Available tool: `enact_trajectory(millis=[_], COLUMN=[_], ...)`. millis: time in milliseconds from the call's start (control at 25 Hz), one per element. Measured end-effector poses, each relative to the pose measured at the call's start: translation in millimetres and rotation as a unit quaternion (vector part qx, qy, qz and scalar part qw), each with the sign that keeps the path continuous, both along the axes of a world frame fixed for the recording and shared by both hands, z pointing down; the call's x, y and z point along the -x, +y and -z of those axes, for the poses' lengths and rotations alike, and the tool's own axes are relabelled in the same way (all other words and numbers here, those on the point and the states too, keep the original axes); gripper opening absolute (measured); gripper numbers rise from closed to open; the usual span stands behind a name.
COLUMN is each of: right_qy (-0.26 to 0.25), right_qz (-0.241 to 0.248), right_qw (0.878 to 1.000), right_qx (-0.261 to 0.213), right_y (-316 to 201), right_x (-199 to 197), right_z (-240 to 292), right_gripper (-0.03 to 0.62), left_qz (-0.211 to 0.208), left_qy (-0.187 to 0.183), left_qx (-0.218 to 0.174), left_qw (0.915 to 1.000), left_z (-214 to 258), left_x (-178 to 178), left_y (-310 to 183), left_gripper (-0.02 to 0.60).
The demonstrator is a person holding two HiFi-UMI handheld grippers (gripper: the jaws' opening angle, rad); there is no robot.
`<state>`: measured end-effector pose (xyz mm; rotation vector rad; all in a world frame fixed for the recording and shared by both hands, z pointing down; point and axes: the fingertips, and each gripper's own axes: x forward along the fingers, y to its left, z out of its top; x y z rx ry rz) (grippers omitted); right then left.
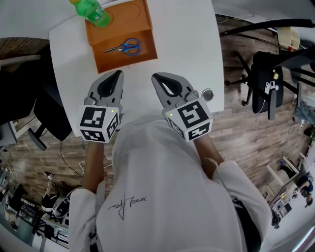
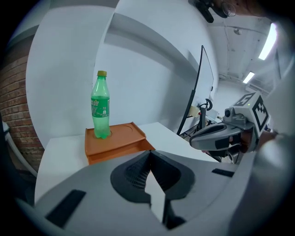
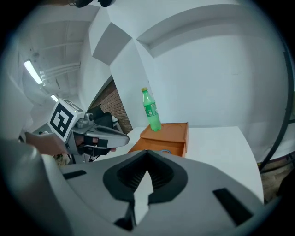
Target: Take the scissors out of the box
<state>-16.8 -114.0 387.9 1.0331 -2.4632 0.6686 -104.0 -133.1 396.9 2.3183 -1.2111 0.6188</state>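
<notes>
The scissors (image 1: 125, 47), blue-handled, lie flat in the open orange box (image 1: 146, 55) at the far side of the white table (image 1: 187, 44). A green bottle (image 1: 91, 11) stands on the box's raised far part. My left gripper (image 1: 119, 74) hovers near the table's front edge, short of the box, shut and empty. My right gripper (image 1: 154, 76) is beside it, also shut with nothing held. In the left gripper view the bottle (image 2: 100, 105) and box (image 2: 115, 143) lie ahead. The right gripper view shows the box (image 3: 168, 136) and a sliver of blue handle (image 3: 164, 150).
A small round metal object (image 1: 207, 94) lies on the table by the right gripper. A black chair (image 1: 49, 118) stands left of the table and another black chair (image 1: 266, 83) to the right. The table's front edge is just under the grippers.
</notes>
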Motion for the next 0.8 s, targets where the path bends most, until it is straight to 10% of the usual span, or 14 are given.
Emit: enact_trajectory(millis=[800], right_qy=[-0.005], right_qz=[-0.002], right_qw=[1.000], right_qx=[0.021], right_y=[-15], right_x=[3], right_z=[-15], right_gripper=[0.009], left_qz=[-0.080], left_qy=[-0.063], left_qx=[0.012], left_qw=[0.9948], left_z=[-34], left_x=[-5], left_y=[-30], left_gripper=[0.008])
